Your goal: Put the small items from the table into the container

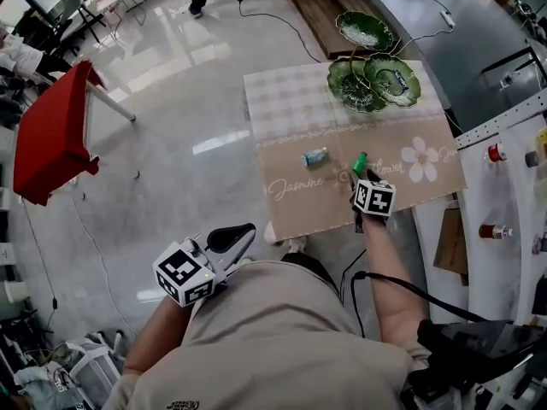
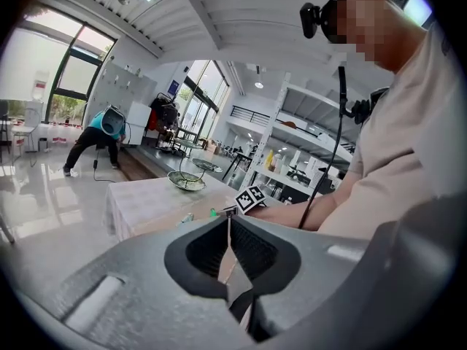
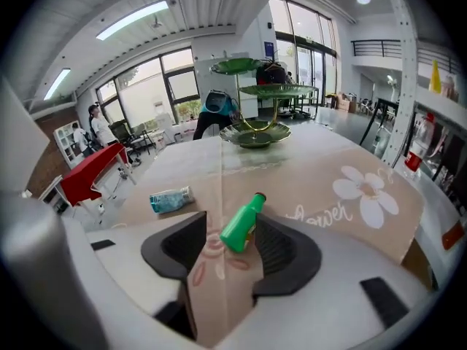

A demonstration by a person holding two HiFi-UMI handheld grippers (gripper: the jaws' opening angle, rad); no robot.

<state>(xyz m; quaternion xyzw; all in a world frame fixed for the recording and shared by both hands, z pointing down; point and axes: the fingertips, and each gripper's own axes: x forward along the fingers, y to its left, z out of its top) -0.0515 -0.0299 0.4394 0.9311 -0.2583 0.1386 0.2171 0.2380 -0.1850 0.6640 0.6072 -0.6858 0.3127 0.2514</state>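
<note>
Green bottle point(image 3: 242, 223) near the table point(image 1: 282, 101) edge, bare cloth point(image 1: 295, 207) around, lies between the right gripper point(image 3: 232, 223) jaws, set wide; left gripper point(image 2: 230, 223) closed, empty

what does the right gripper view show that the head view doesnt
Only the right gripper view: the right tongs stand open, the green bottle between the jaws with a gap on its left. Only the head view: the left tongs, held low beside the person's body. Both: the green bottle, a pale blue bottle, the tiered green dishes, the flowered tablecloth and a red table.
</note>
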